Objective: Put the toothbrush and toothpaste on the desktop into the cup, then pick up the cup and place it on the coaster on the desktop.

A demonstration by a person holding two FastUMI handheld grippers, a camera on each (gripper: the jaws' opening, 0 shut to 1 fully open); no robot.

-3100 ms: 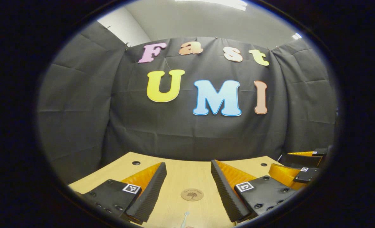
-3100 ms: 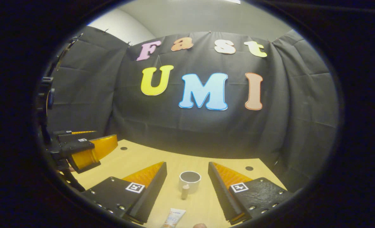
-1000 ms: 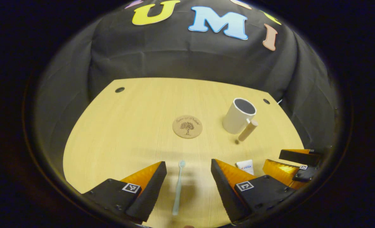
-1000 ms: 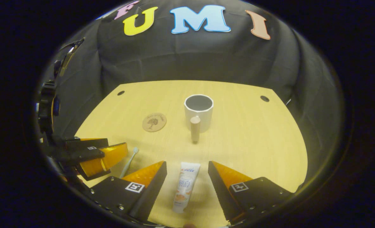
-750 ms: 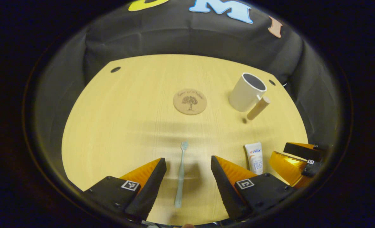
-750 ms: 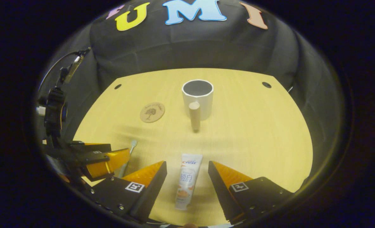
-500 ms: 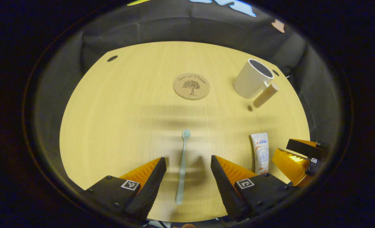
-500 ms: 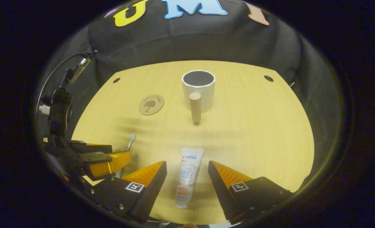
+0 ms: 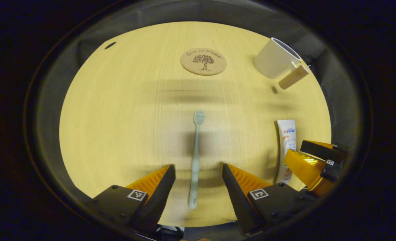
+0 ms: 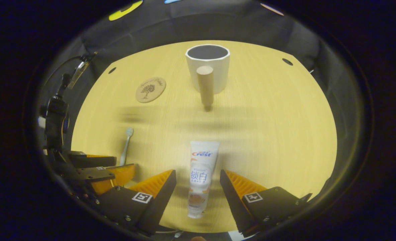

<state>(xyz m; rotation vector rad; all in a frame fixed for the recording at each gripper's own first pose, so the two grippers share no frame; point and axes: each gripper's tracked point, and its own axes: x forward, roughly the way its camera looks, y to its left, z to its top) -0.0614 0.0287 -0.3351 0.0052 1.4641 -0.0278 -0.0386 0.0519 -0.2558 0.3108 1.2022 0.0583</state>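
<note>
Lying flat on the pale wooden desktop [image 9: 117, 110], the slim mint toothbrush [image 9: 195, 160] sits between the released left gripper [image 9: 198, 184]; the glossy white toothpaste tube [image 10: 199, 177] between the released right gripper [image 10: 198, 187], white cylindrical cup [image 10: 207, 67] at 12 o'clock, round cork coaster [image 10: 150, 89] at 11.

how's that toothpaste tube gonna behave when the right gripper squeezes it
The toothpaste tube looks soft-walled and lies flat on the desktop, so it will probably dent rather than resist. Its flattened shape suggests it won't roll. The smooth printed skin may slip between the open right gripper fingers.

Coaster [image 10: 150, 89] left of cup [image 10: 208, 68]; toothpaste [image 10: 200, 175] nearer.
</note>
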